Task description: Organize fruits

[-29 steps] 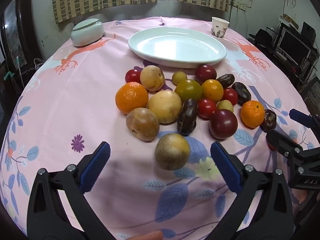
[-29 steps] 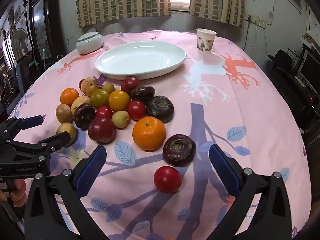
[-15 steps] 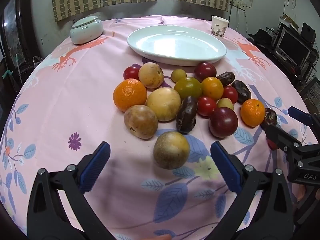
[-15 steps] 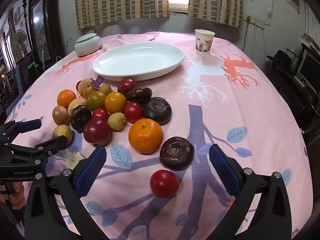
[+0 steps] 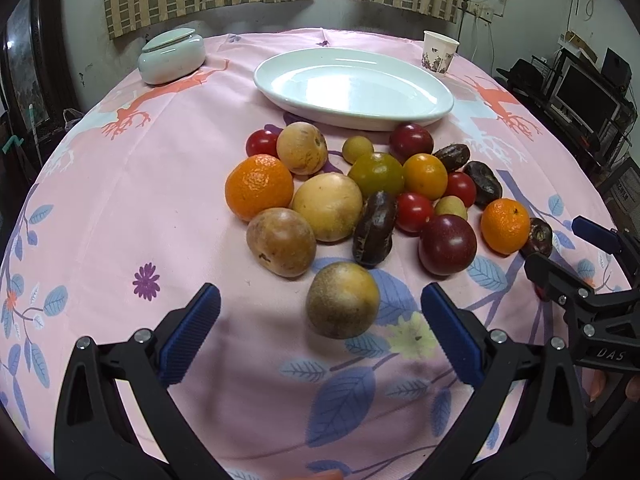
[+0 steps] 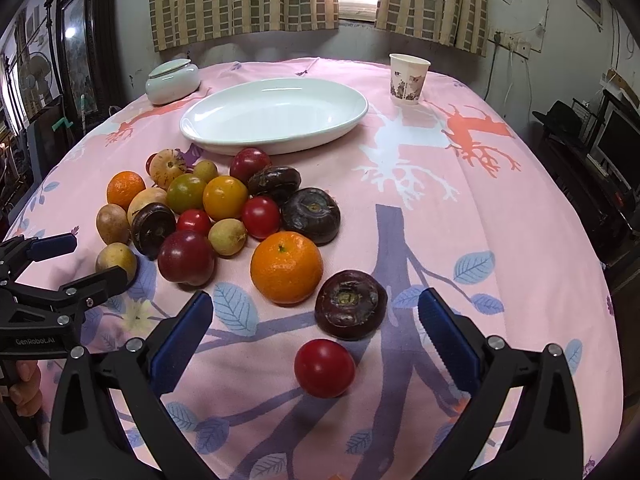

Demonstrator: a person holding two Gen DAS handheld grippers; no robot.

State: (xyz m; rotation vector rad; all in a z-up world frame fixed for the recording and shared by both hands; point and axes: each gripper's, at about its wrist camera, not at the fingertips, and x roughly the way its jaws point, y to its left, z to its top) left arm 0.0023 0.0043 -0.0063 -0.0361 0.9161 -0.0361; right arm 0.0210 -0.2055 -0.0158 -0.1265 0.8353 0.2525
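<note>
Several fruits lie bunched on the pink tablecloth in front of an empty white oval plate (image 5: 352, 88) (image 6: 276, 116). My left gripper (image 5: 320, 320) is open, its blue pads either side of a brownish-yellow round fruit (image 5: 343, 300) without touching it. My right gripper (image 6: 316, 328) is open too, with a small red tomato (image 6: 324, 368) lying between its fingers, near a dark purple fruit (image 6: 351, 304) and an orange (image 6: 286, 267). Each gripper shows at the edge of the other's view: the left gripper (image 6: 72, 256) and the right gripper (image 5: 560, 256).
A pale green lidded dish (image 5: 172, 56) stands at the back left and a paper cup (image 6: 409, 79) at the back right. Curtains and a wall lie behind the table; dark furniture and a monitor (image 5: 588, 96) stand off to the right.
Both grippers have edged forward and lower toward the fruits; the brownish-yellow fruit and the red tomato now sit deeper between the fingers. No fruit has shifted.
</note>
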